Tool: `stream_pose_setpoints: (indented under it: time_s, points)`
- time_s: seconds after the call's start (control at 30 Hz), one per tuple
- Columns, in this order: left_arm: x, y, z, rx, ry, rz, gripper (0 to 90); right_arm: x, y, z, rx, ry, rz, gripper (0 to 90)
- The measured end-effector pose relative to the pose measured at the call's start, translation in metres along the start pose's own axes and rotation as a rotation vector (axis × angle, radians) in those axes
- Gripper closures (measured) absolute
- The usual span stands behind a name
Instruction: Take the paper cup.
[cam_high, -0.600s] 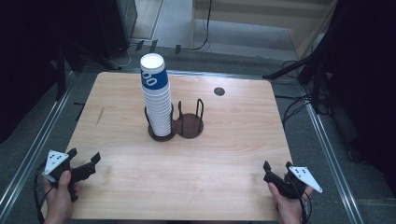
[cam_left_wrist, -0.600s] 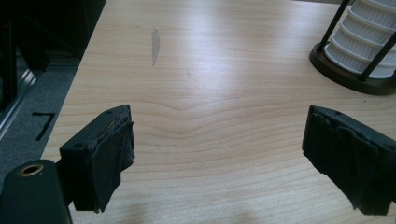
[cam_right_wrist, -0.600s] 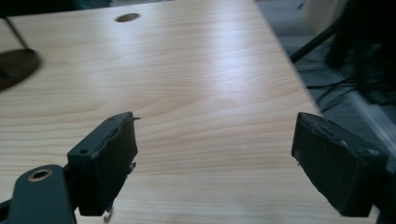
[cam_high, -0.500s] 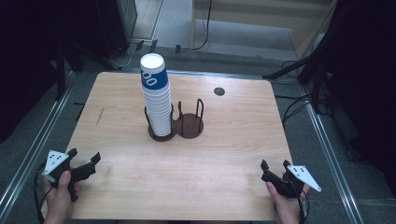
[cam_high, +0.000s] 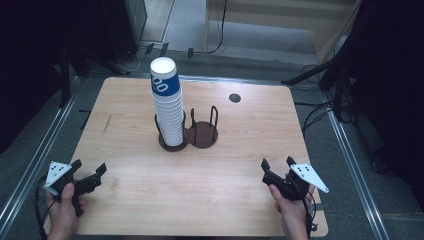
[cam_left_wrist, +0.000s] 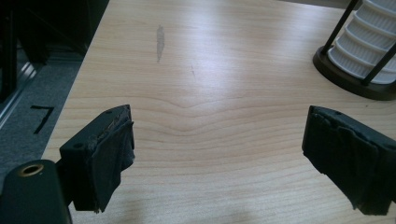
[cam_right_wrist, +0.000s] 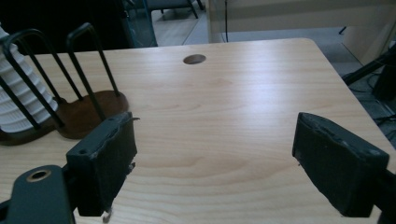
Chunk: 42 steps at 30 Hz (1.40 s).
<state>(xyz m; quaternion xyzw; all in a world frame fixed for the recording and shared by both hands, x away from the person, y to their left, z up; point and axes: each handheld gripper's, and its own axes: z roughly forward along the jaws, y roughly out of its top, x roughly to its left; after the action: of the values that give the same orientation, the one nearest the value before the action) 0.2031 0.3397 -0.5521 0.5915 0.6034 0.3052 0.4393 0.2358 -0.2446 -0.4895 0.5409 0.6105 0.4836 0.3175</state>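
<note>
A tall stack of white paper cups (cam_high: 168, 105), the top one blue-banded, stands in the left ring of a dark two-ring cup holder (cam_high: 191, 134) at the table's middle. The holder's right ring is empty. My left gripper (cam_high: 89, 173) is held low over the near left corner, open, with bare wood between its pads (cam_left_wrist: 112, 154). My right gripper (cam_high: 276, 168) hovers over the near right part of the table, open too, nothing between its pads (cam_right_wrist: 109, 163). The cup stack (cam_left_wrist: 369, 51) shows at the upper right of the left gripper view, and the holder (cam_right_wrist: 74, 112) at the left of the right gripper view.
The wooden table (cam_high: 125, 190) has a round cable hole (cam_high: 234, 98) near its far right edge. Metal rails run along both sides on the floor. Dark stands and cables crowd the floor beyond the far and right edges.
My right gripper has shifted slightly left and inward along the near edge. The left gripper and the cups have stayed put.
</note>
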Motion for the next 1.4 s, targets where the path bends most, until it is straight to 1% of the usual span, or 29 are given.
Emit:
stream_pose_setpoints:
  time_s: [0.1,0.2,0.27,0.3,0.33,0.37,0.4,0.43,0.5,0.7,0.83,0.93,1.07,1.13,1.27,1.3,1.33,1.4]
  points:
    - [-0.001,0.001,0.002,0.009,0.017,0.0,9.7,0.011,0.007,0.006,0.004,0.007,-0.009,13.5]
    - [-0.002,0.001,0.003,0.027,0.018,0.011,9.7,0.023,0.014,0.012,0.005,0.023,-0.023,13.8]
    - [-0.003,0.002,0.005,0.038,0.021,0.023,9.7,0.03,0.019,0.015,-0.006,0.031,-0.035,13.8]
    - [-0.003,0.002,0.005,0.038,0.021,0.023,9.7,0.03,0.019,0.015,-0.006,0.031,-0.035,13.8]
    - [-0.004,0.002,0.006,0.051,0.027,0.034,9.7,0.039,0.025,0.018,-0.014,0.035,-0.044,13.8]
    - [-0.004,0.002,0.006,0.051,0.027,0.034,9.7,0.039,0.025,0.018,-0.014,0.035,-0.044,13.8]
    - [-0.004,0.003,0.006,0.05,0.036,0.028,9.7,0.041,0.027,0.019,-0.02,0.04,-0.044,13.8]
    - [-0.004,0.003,0.006,0.047,0.048,0.019,9.7,0.049,0.034,0.022,-0.026,0.044,-0.055,13.8]
    - [-0.004,0.003,0.007,0.043,0.055,0.02,9.7,0.054,0.039,0.024,-0.032,0.05,-0.059,13.8]
    - [-0.003,0.003,0.006,0.039,0.025,0.02,9.7,0.073,0.051,0.032,-0.037,0.067,-0.081,14.2]
    - [-0.002,0.003,0.006,0.043,0.02,0.02,9.7,0.088,0.056,0.039,-0.038,0.083,-0.095,14.3]
    - [-0.003,0.003,0.007,0.048,0.014,0.032,9.7,0.099,0.062,0.043,-0.045,0.108,-0.107,14.9]
    - [-0.004,0.003,0.008,0.049,0.016,0.043,9.7,0.115,0.068,0.047,-0.051,0.13,-0.12,14.7]
    - [-0.005,0.003,0.008,0.049,0.018,0.047,9.7,0.122,0.071,0.05,-0.053,0.132,-0.132,14.7]
    - [-0.005,0.003,0.008,0.052,0.02,0.048,9.7,0.136,0.075,0.056,-0.05,0.143,-0.131,14.0]
    - [-0.005,0.003,0.008,0.052,0.02,0.048,9.7,0.136,0.075,0.056,-0.05,0.143,-0.131,14.0]
    - [-0.005,0.003,0.008,0.055,0.018,0.049,9.7,0.141,0.078,0.058,-0.05,0.157,-0.124,14.0]
    - [-0.006,0.003,0.008,0.053,0.019,0.053,9.7,0.147,0.08,0.061,-0.049,0.166,-0.13,14.9]
